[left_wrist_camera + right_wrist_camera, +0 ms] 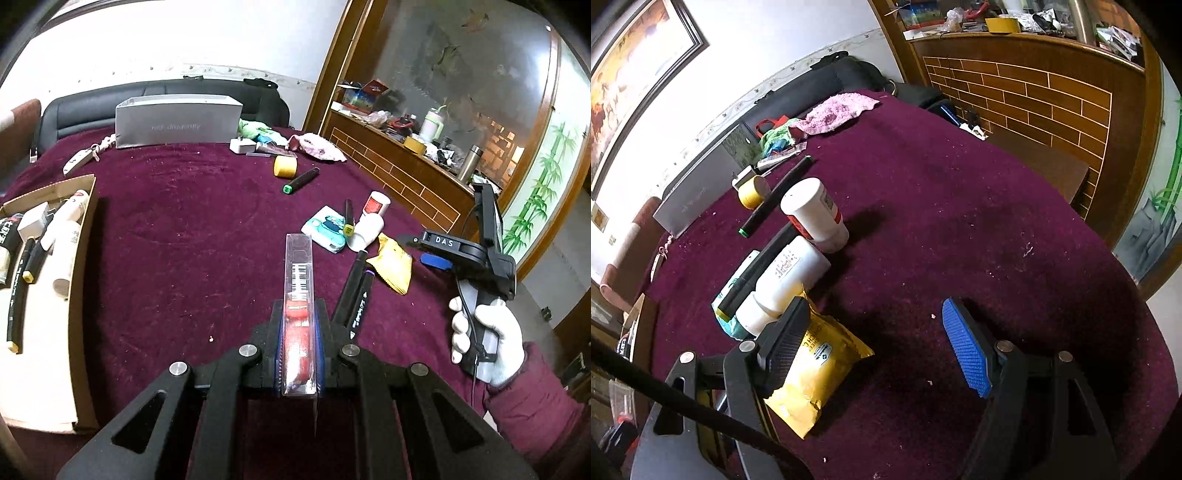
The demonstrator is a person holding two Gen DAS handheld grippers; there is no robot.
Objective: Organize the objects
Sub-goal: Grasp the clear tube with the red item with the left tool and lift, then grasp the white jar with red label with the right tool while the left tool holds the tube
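Left gripper (299, 354) clamped on clear blister pack (299, 295), carried above maroon tablecloth (177, 221); right gripper (875, 347) spread wide over yellow pouch (820, 373). Transport step; next, likely leftward into cardboard box (83, 258) at left edge.

Maroon bed (192, 221) with markers (301, 180), bottles (816, 214)

markers (22, 280) in box (79, 295), packet (820, 373) beside bottle (786, 273)
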